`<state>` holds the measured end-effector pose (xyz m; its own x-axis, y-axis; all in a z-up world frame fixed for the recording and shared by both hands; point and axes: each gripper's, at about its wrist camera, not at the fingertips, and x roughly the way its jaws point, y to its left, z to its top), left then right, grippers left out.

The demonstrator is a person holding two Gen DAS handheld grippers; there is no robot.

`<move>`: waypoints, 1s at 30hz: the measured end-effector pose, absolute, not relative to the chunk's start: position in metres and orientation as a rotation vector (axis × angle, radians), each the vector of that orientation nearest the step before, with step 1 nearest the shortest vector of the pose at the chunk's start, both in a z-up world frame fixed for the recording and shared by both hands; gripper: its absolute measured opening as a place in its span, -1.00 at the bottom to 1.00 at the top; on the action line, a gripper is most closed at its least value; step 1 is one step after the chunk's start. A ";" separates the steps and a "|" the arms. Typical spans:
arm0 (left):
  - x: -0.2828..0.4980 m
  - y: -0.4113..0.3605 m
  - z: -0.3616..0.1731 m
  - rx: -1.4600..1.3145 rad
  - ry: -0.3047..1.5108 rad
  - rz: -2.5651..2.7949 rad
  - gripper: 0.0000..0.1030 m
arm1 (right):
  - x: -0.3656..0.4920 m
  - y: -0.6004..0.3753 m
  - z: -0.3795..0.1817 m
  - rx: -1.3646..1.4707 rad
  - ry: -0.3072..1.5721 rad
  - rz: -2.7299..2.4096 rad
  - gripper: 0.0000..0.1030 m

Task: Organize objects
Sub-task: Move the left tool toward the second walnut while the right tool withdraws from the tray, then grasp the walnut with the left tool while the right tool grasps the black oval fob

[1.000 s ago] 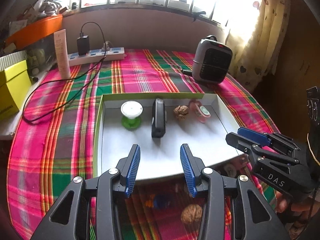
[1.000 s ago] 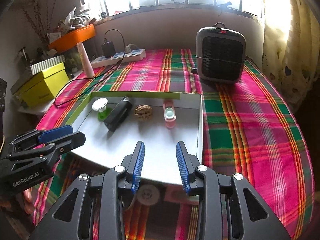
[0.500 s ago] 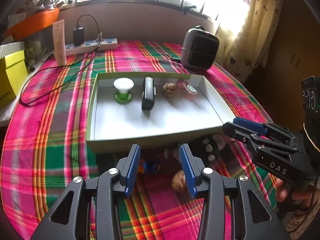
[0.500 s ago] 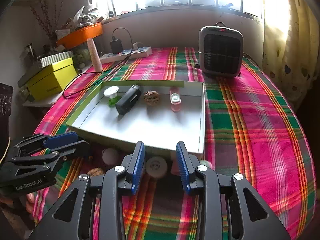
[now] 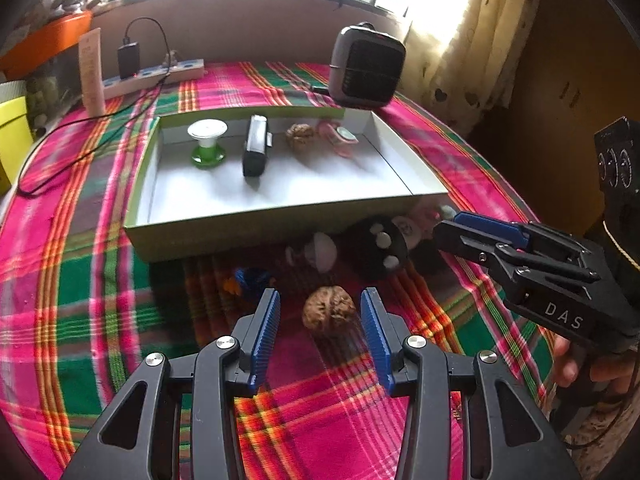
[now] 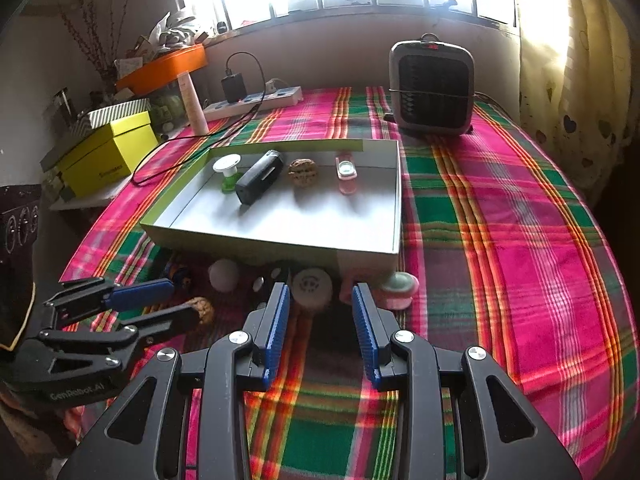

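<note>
A white shallow box [image 5: 260, 232] with a green rim lies on the plaid cloth. It holds a green spool [image 5: 207, 142], a black device [image 5: 255, 148], a walnut [image 5: 300, 136] and a pink item [image 5: 338, 138] in a row. In front of it lie loose things: a second walnut [image 5: 329, 314], a blue-orange toy [image 5: 248, 280], a black paw piece [image 5: 378, 246] and a white round piece [image 6: 312, 286]. My left gripper [image 5: 320, 294] is open, with the loose walnut between its fingers but untouched. My right gripper [image 6: 320, 287] is open just short of the white round piece.
A grey heater [image 6: 432, 88] stands behind the box. At the back left are a power strip [image 6: 256, 100] with a black cable, a pink tube [image 6: 194, 104] and a yellow box [image 6: 108, 156]. A pink-green piece [image 6: 398, 290] lies at the box's near right corner.
Both grippers drew back from above the box toward the near side. The loose things in front of the box came into view, and the walnut now lies between the left fingers.
</note>
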<state>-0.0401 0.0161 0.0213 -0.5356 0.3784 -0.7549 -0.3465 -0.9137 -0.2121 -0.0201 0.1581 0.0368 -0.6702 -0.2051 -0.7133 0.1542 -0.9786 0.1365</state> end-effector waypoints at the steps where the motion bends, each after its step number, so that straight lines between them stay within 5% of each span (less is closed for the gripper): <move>1: -0.040 0.018 0.020 -1.212 -0.047 2.434 -0.21 | -0.019 0.158 0.037 1.164 -0.098 -2.703 -0.33; 17: -0.047 0.026 0.011 -1.238 -0.038 2.444 -0.21 | -0.016 0.156 0.031 1.185 -0.097 -2.688 -0.33; 22: -0.046 0.022 0.010 -1.240 -0.034 2.464 -0.46 | -0.017 0.151 0.029 1.193 -0.087 -2.677 -0.33; 30: -0.045 0.010 0.009 -1.242 -0.062 2.489 -0.46 | -0.023 0.139 0.028 1.201 -0.061 -2.652 -0.33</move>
<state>-0.0451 0.0096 0.0092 -0.5506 0.3334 -0.7653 -0.2948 -0.9354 -0.1955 -0.0235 0.1387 0.0285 -0.6382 -0.2245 -0.7364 0.1904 -0.9729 0.1315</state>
